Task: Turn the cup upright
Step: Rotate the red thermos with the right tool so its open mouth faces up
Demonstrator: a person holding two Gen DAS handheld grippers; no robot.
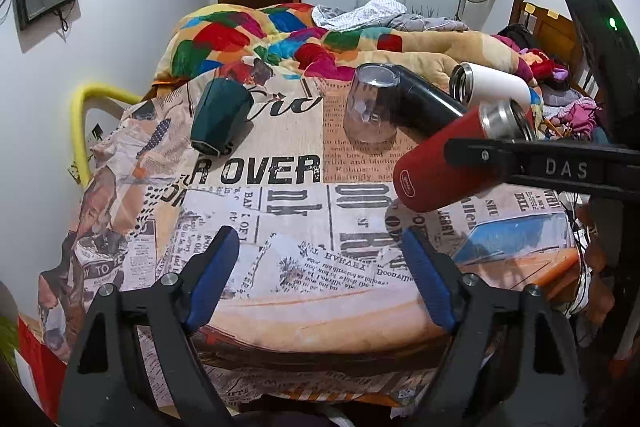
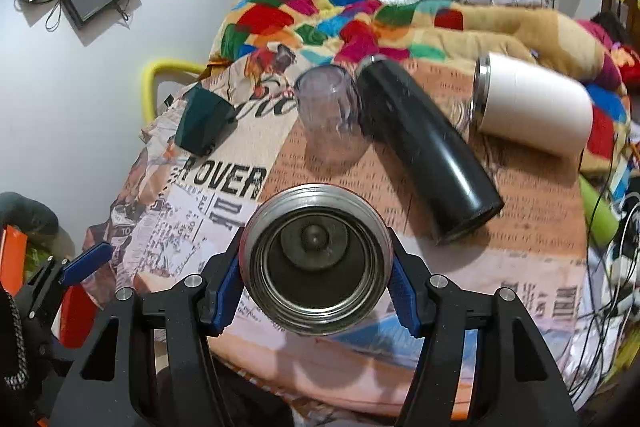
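The right tongs [image 2: 316, 287] grip a red flask [image 1: 452, 159] around its steel neck, holding it tilted in the air above the near right part of the counter [image 1: 280, 307], its open mouth turned toward the wrist camera. The left tongs [image 1: 320, 271] hang open and empty over the counter's near edge. The grip sits high on smooth metal, so the flask could swing or slip as it is turned upright; set down off-level on the soft printed cloth, it may topple again or knock the black flask [image 2: 424, 151] lying just beyond. Five vessels in all: one red flask in hand, one black flask and one white flask [image 2: 532, 103] on their sides, one clear cup [image 2: 332, 115] beside the black flask, one dark green cup [image 1: 220, 115] far left.
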